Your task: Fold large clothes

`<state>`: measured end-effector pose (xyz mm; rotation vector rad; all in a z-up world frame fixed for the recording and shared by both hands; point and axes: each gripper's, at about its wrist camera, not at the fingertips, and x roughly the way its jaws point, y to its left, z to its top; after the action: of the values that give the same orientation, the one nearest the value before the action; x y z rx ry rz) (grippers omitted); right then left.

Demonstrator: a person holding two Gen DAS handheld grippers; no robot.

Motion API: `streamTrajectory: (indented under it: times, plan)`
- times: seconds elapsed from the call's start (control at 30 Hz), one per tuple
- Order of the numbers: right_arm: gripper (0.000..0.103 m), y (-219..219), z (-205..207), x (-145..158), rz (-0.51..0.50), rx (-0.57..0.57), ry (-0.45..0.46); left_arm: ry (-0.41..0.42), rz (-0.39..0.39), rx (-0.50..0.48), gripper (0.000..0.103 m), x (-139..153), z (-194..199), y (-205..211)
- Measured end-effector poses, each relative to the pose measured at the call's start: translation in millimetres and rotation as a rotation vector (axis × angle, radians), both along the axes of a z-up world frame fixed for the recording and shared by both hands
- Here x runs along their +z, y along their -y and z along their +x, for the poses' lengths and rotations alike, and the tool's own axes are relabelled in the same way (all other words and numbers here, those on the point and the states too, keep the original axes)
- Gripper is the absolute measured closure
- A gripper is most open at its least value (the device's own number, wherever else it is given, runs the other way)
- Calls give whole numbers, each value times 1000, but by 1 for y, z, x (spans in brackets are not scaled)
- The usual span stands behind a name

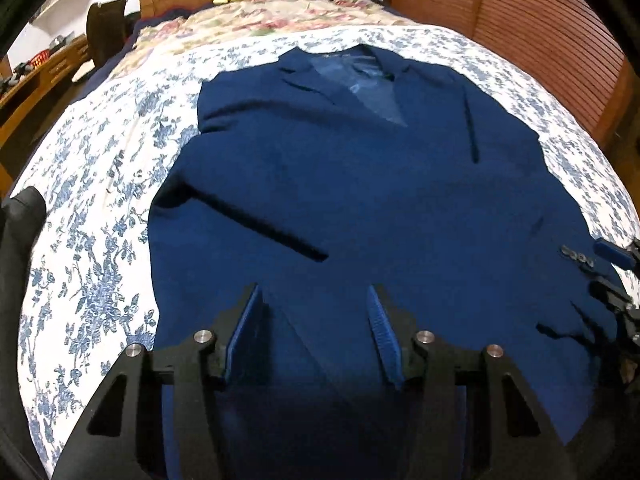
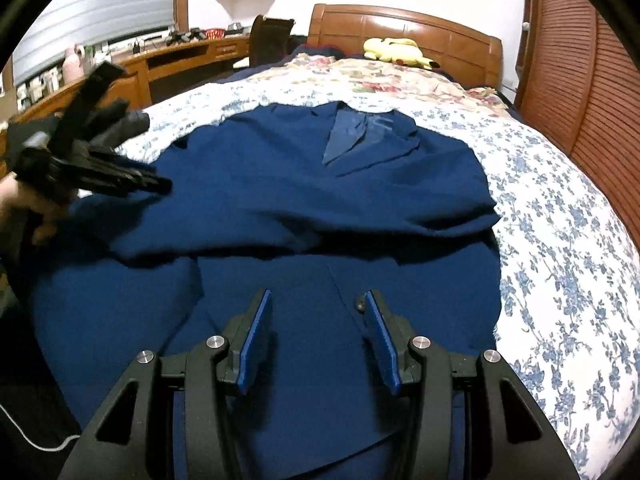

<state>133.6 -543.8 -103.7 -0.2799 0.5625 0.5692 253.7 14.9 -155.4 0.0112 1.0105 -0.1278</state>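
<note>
While a navy suit jacket [image 1: 360,184] of matte, woolly cloth lies spread front-up on the bed [image 2: 560,240], its collar toward the headboard [image 2: 404,32], one sleeve is seen folded across the chest. A paler, shinier blue lining shows in the V of the lapels, and a row of small dark buttons [image 1: 576,258] is seen at the cuff near the right edge of the left wrist view. The bed is covered by a white sheet printed with blue flowers, and beyond it by a cream quilt [image 2: 380,76] with red blossoms. One yellow plush toy [image 2: 394,52] rests against the glossy wooden headboard. Two claws are counted. The left claw [image 1: 316,300] is held over the jacket's lower part with its ribbed blue pads apart and only flat cloth beneath them; no grip is seen. The right claw [image 2: 318,304] likewise stands open above the hem. A curved wooden table [image 2: 180,60] with clutter and slatted wooden doors [image 2: 592,80] flank the bed.
</note>
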Motion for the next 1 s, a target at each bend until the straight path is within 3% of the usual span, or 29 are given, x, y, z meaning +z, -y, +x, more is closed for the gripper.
streamTrajectory:
  times: [0.17, 0.23, 0.3, 0.4, 0.5, 0.77, 1.0]
  plan:
    - [53, 6, -7, 8, 17, -9, 22, -19, -8, -13, 51, -7, 3, 2]
    - [53, 8, -9, 8, 17, -7, 28, -15, -13, -28, 60, -6, 1, 4]
    - [53, 9, -8, 4, 5, -12, 27, -17, -11, -48, 80, -6, 0, 7]
    - [53, 12, -8, 2, -6, -20, 18, -4, 13, -73, 95, -2, -4, 12]
    - [53, 13, -9, 2, -13, -27, 22, 58, 43, -80, 98, 18, -14, 19]
    - [53, 35, -6, -4, -1, -72, 15, 221, 10, -141, 98, 86, -62, 52]
    - [53, 62, -4, -5, 59, -97, -9, 261, -27, -206, 99, 102, -111, 81]
